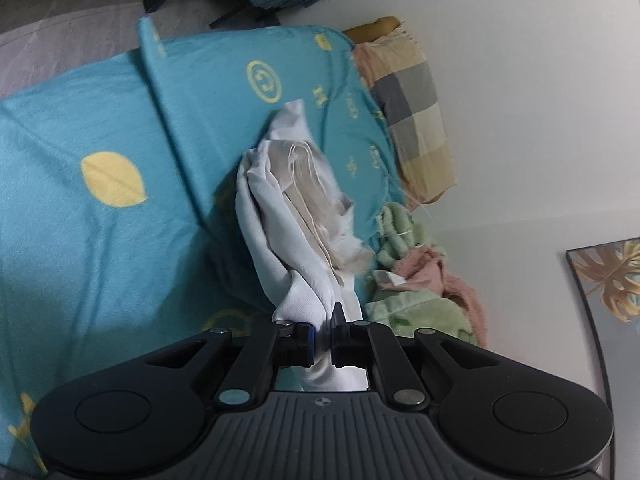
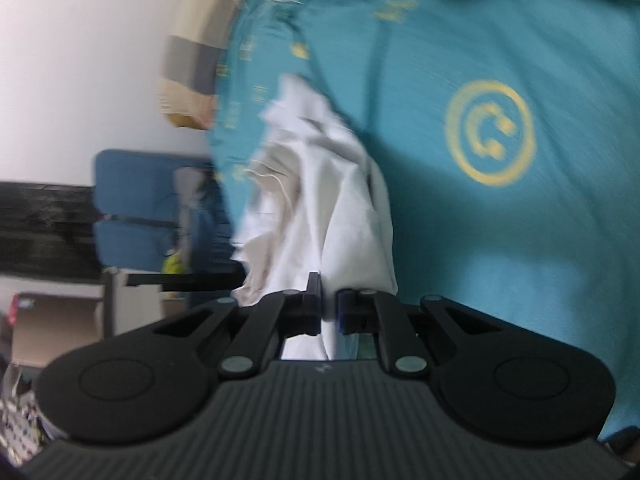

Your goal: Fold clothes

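Left wrist: both tools clamp white garment [image 1: 296,232] over teal bedsheet [image 1: 100,248].

a bedroom: teal bedsheet [image 1: 100,248], checked pillow [image 1: 412,108].

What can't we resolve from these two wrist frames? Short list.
- What kind of garment the bunched white cloth garment is: left wrist view, crumpled.
- Its lower end: both views, hidden behind the gripper bodies.
- Fine seams in the right wrist view: motion blur smears the cloth and the teal bedsheet with yellow prints.
- The green and pink fabric pile: left wrist view, how many pieces cannot be told, tangled.
- The framed leaf picture: cut off by the right edge.
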The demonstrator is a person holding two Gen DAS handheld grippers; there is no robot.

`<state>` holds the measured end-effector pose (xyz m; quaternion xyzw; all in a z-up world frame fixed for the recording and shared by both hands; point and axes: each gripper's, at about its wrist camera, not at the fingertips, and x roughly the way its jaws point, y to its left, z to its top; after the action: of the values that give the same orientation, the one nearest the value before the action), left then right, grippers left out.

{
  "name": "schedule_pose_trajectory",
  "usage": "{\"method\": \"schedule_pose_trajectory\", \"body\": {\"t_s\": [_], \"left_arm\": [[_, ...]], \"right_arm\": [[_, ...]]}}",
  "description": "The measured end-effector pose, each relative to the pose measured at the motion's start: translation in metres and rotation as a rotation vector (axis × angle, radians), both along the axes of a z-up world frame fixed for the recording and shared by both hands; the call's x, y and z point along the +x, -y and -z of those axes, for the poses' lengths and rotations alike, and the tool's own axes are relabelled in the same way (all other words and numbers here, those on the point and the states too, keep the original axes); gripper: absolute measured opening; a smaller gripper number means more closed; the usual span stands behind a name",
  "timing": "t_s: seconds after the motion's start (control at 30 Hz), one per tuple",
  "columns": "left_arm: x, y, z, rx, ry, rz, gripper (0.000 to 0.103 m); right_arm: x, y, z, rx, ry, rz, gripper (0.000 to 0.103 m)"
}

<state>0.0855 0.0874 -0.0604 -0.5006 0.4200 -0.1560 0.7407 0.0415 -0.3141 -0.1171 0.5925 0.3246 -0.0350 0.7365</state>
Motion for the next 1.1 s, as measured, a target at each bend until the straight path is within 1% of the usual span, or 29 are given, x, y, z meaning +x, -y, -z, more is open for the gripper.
{"method": "schedule_pose_trajectory", "body": {"t_s": [0.1,0.2,0.33,0.47,0.53,0.6,0.63,0.7,0.8,0.9,1.0,1.1], "left_arm": [[-0.013,0.004,-0.031,0.034,0.047,0.012,0.007],[-0.037,0.003,-0.050,0.047,0.051,0.010,0.007],[-0.082,-0.003,-0.060,0.052,0.024,0.011,0.007],[-0.131,-0.008,-0.064,0.081,-0.017,0.024,0.007],[-0.146,-0.009,-0.063,0.092,-0.030,0.022,0.007],[-0.149,-0.012,-0.061,0.086,-0.050,0.014,0.007],[-0.149,-0.014,-0.059,0.081,-0.062,0.008,0.007],[-0.138,-0.013,-0.056,0.069,-0.084,-0.005,0.007],[-0.117,-0.005,-0.055,0.081,-0.085,-0.009,0.007],[-0.100,0.003,-0.049,0.081,-0.093,-0.009,0.007],[-0.086,0.004,-0.044,0.081,-0.103,-0.005,0.007],[-0.079,0.004,-0.045,0.083,-0.106,0.003,0.007]], "right_arm": [[-0.006,0.001,-0.037,-0.053,0.040,-0.029,0.009],[-0.022,0.001,-0.062,-0.078,0.052,-0.053,0.009],[-0.067,-0.002,-0.080,-0.102,0.058,-0.074,0.009],[-0.118,-0.012,-0.088,-0.182,0.003,-0.120,0.009],[-0.135,-0.013,-0.092,-0.196,0.001,-0.125,0.009],[-0.151,-0.013,-0.096,-0.203,0.005,-0.124,0.009],[-0.151,-0.011,-0.098,-0.203,0.010,-0.116,0.009],[-0.141,-0.005,-0.100,-0.197,0.021,-0.090,0.008],[-0.126,0.004,-0.103,-0.188,0.039,-0.051,0.008],[-0.111,0.009,-0.099,-0.148,0.036,-0.048,0.008],[-0.106,0.000,-0.084,-0.108,-0.008,-0.097,0.009],[-0.108,-0.022,-0.062,0.013,-0.084,-0.170,0.011]]}}
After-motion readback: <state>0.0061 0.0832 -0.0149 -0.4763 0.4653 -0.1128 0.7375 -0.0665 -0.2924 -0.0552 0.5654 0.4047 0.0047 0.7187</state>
